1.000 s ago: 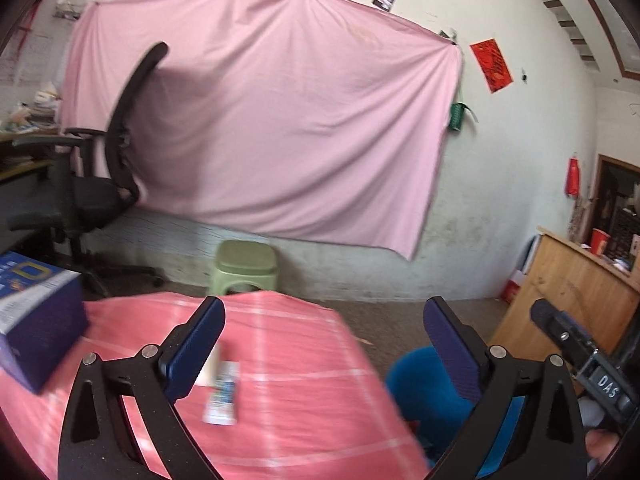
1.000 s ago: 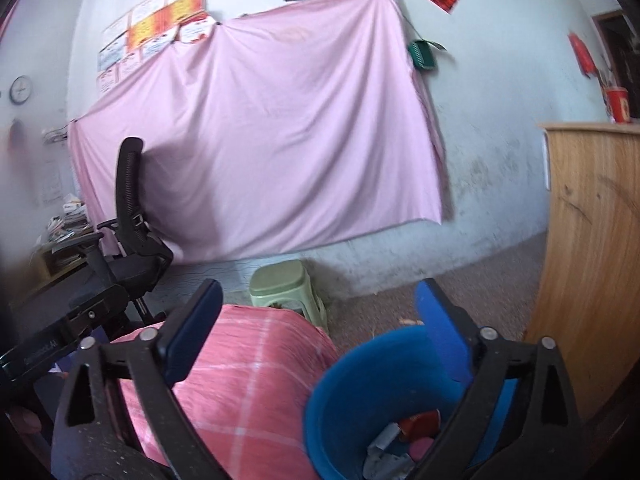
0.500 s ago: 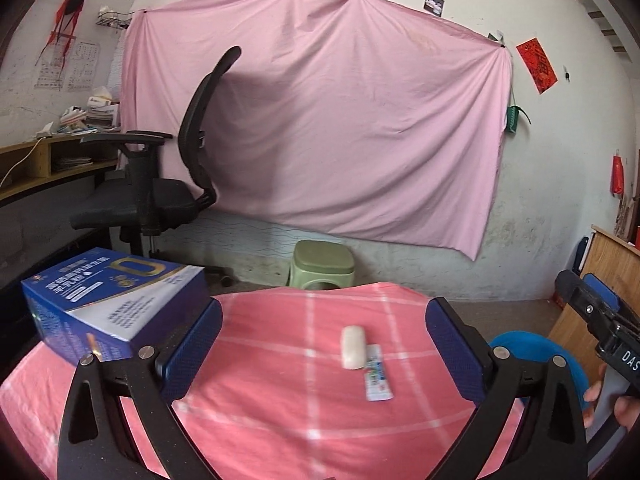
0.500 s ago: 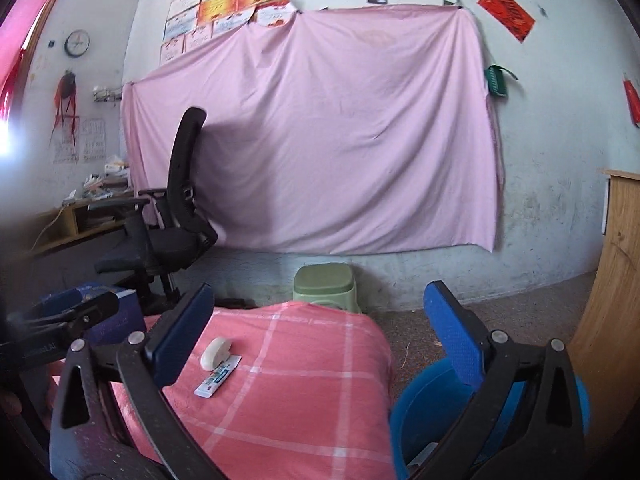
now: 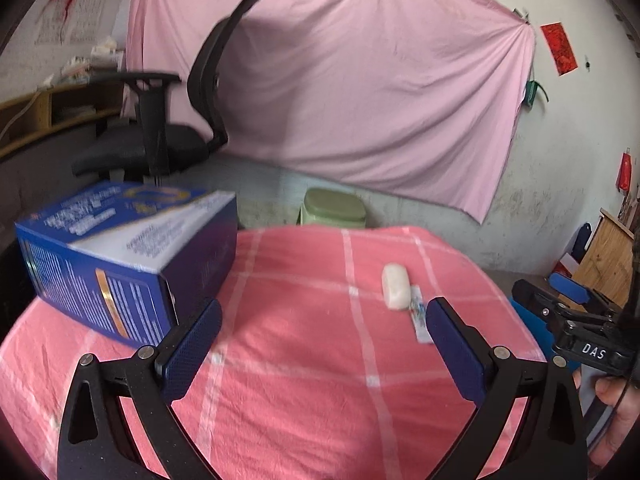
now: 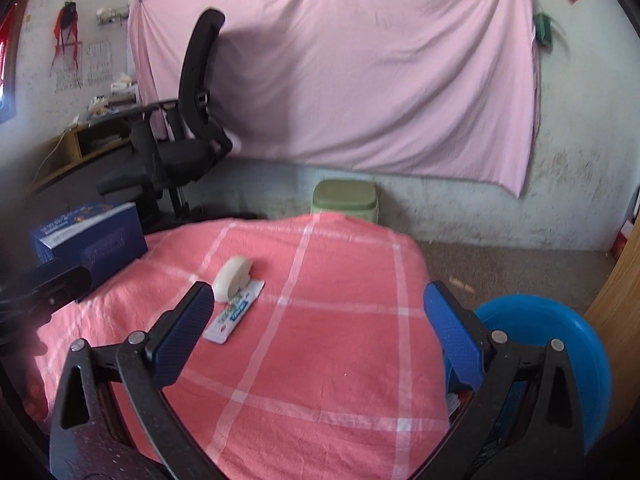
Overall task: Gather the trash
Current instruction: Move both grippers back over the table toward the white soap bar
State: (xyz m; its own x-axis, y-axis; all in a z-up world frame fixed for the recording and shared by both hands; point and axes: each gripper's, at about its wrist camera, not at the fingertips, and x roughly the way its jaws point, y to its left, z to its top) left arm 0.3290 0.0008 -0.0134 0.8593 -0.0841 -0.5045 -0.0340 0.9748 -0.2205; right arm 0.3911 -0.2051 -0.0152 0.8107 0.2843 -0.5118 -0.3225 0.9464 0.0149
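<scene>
A white oval lump lies on the pink checked tablecloth, against a flat printed wrapper. A blue box stands on the table's left side. A blue bin sits on the floor at the table's right edge. My left gripper is open over the table, nothing between its fingers, the box just beyond its left finger. My right gripper is open too, with the wrapper just beyond its left finger. The right gripper shows in the left wrist view.
A black office chair stands behind the table on the left, a green stool beyond the far edge. A pink sheet covers the back wall. A wooden cabinet is at the right. A person's hand holds the right gripper.
Both views have swung left from the blue bin toward the table. The box, white lump and wrapper now lie closer in front of both open grippers.
</scene>
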